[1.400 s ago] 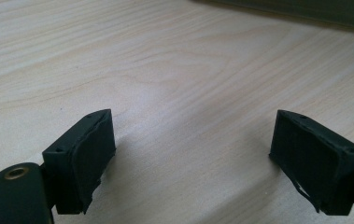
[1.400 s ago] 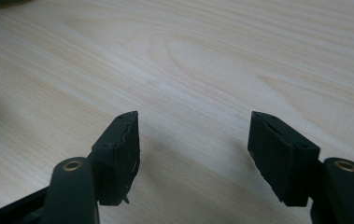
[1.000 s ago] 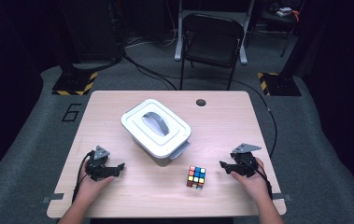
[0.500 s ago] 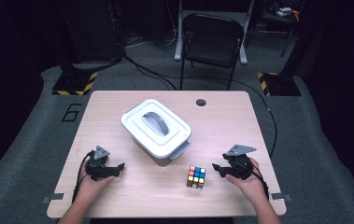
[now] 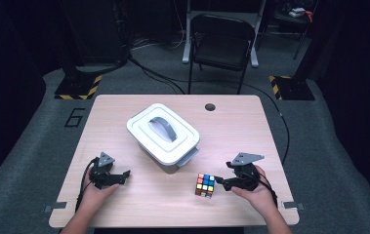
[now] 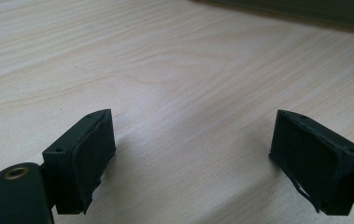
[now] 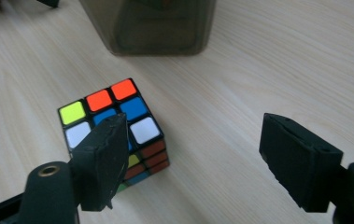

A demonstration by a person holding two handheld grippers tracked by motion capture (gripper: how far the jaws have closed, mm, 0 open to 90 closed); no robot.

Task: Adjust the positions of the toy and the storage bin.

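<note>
A colourful puzzle cube (image 5: 205, 185) (image 7: 114, 112) stands on the wooden table (image 5: 231, 126) near its front edge. My right gripper (image 5: 221, 181) (image 7: 195, 140) is just right of the cube, pointing left at it. Its jaws have just been opening and now stand wide apart with only bare table between them. In the right gripper view the cube sits ahead, partly behind the left jaw. My left gripper (image 5: 124, 174) (image 6: 193, 135) rests at the front left of the table, open over bare wood, pointing right.
A white lidded container (image 5: 163, 134) with a grey handle stands mid-table, behind and left of the cube; its dark side (image 7: 151, 28) rises beyond the cube. A round hole (image 5: 210, 107) lies near the far edge. A folding chair (image 5: 221, 39) stands behind the table.
My right gripper has moved left, closer to the cube, and its jaws have spread wider. The left gripper, the cube and the container have stayed in place.
</note>
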